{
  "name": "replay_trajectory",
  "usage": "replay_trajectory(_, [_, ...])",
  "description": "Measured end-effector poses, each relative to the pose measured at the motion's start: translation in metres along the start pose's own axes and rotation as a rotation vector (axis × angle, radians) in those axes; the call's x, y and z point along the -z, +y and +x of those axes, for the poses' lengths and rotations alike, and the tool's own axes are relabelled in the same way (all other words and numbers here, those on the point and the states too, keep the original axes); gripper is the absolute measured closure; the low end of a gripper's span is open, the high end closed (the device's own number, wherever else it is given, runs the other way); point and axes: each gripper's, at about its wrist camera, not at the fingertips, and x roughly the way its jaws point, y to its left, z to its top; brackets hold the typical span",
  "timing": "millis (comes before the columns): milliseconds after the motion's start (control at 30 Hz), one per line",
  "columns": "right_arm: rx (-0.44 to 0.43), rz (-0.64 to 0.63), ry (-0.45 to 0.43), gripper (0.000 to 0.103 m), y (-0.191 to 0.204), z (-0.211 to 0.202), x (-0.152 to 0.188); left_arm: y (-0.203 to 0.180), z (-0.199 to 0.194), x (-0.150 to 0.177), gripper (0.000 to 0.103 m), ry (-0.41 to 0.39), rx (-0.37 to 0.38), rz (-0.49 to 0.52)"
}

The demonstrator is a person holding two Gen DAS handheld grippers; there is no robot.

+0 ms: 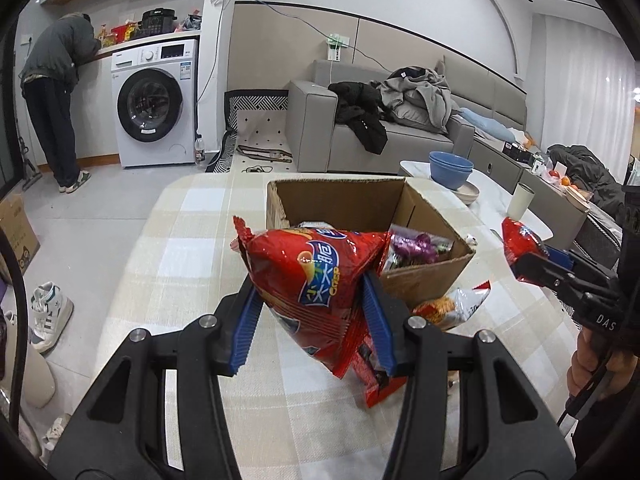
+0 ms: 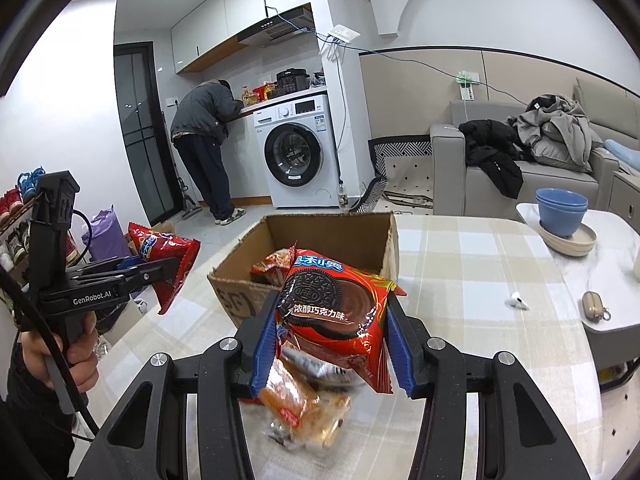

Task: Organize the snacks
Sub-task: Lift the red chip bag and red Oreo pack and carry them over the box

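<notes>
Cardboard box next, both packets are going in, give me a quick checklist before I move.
1. Left gripper shut on the red crisp bag: ok.
2. Right gripper shut on the Oreo packet: ok.
3. Cardboard box top open: ok.
4. Room left inside the box: cannot tell; snacks already lie in it.
5. Orange snack packet below the right fingers, free of the grip: cannot tell, blurred.

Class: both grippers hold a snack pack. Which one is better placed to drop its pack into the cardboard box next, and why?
Probably the right gripper: its Oreo pack hangs beside the cardboard box opening. The left gripper holds its red chip bag further off.
</notes>
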Motion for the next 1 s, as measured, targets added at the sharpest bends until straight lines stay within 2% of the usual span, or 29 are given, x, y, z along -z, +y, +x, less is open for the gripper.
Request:
replay_trajectory(367, [-0.005,0.014,-0.008,0.054,-0.004,0.026,-0.021,-0.018,0.018,-0.034,0.057,-0.006,0.010,0.029])
replay_trajectory(733, [-0.011,-0.007,0.009,0.054,-0.005,0.055,-0.038,-0.034,0.060,-0.063,0.057,0.015,0.010,0.049])
replay_trajectory(1000, [0.002,-0.033,0.036,0.054,-0.007,0.082,-0.041,-0.038,0.095,-0.070,0.057,0.037,-0.007,0.059])
